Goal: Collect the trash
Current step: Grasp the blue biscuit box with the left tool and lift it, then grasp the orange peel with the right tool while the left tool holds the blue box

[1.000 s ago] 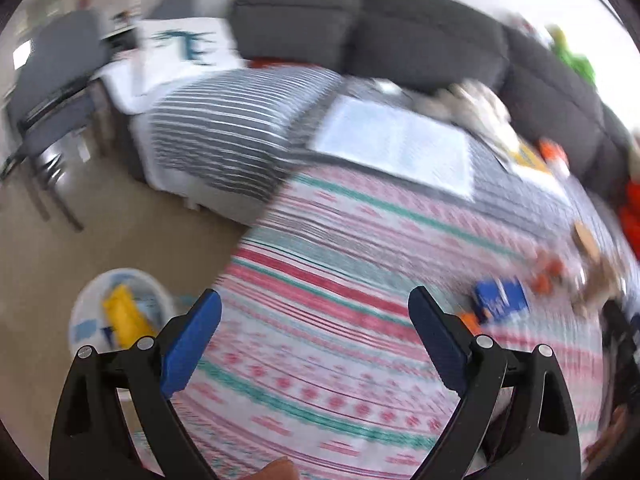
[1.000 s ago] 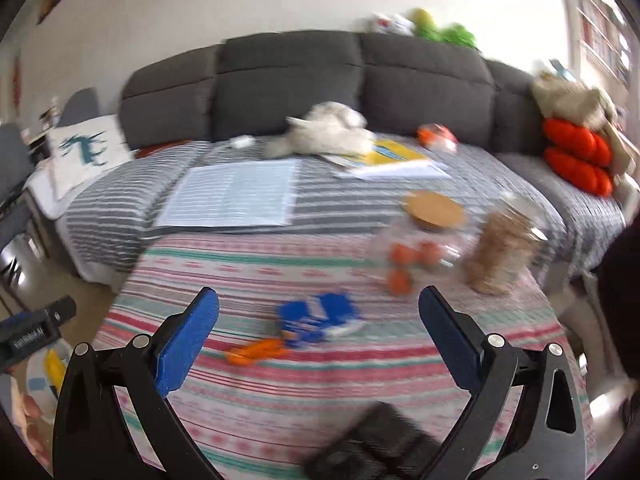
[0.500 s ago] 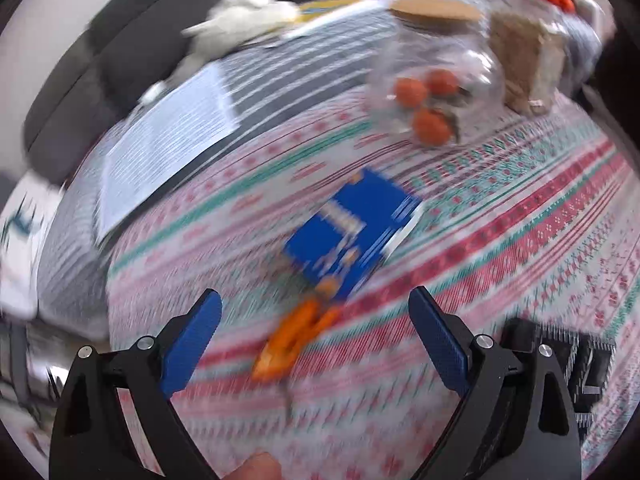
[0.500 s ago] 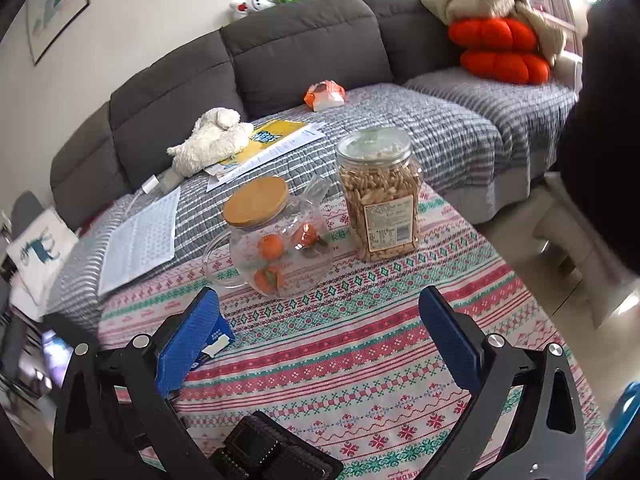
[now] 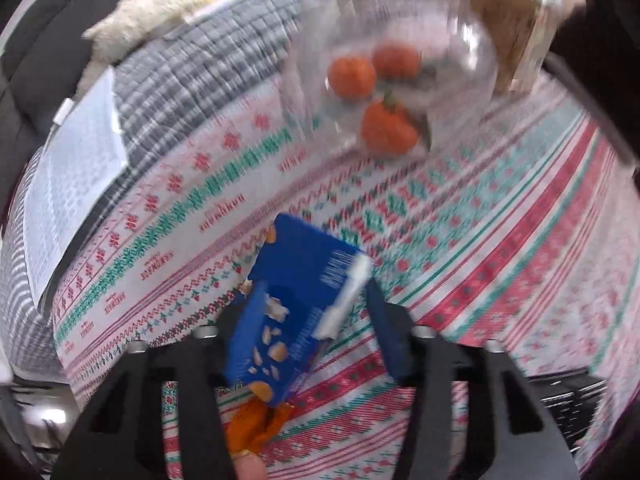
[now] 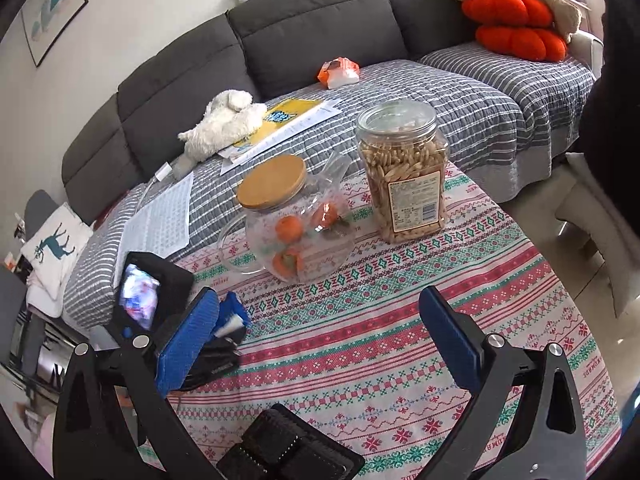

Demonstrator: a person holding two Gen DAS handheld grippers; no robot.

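**Ana:** Below the glass jar [image 5: 372, 92] with the orange fruit, in the left wrist view, the left gripper [image 5: 316, 320] has just been closing its jaws, and the blue snack box [image 5: 296, 304] stands tilted between them. Half a second ago that box lay flat on the patterned tablecloth [image 5: 500, 248], well ahead of widely spread jaws.

**Ben:** Is it pinched?

**Ana:** The left pad is hidden behind the box, and the right pad sits just beside its white edge. I cannot tell whether both press on it. An orange wrapper [image 5: 256, 424] lies under the box's near end, nearer the camera than the jar, and a fingertip [image 5: 248, 466] shows at the bottom edge. The jar now fills the top of the view; before, it sat farther off.

**Ben:** And the right wrist view?

**Ana:** The right gripper [image 6: 320, 320] hangs with jaws spread wide and nothing between them, same as before. Left of and nearer than the glass jar [image 6: 288, 220], the left gripper's black body with its small screen [image 6: 140, 300] has come in further, and a corner of the blue snack box [image 6: 232, 312] peeks out behind the right gripper's left pad. The nut jar [image 6: 404, 176] stands just right of the glass jar, and a black tray [image 6: 288, 448] lies nearest the camera.
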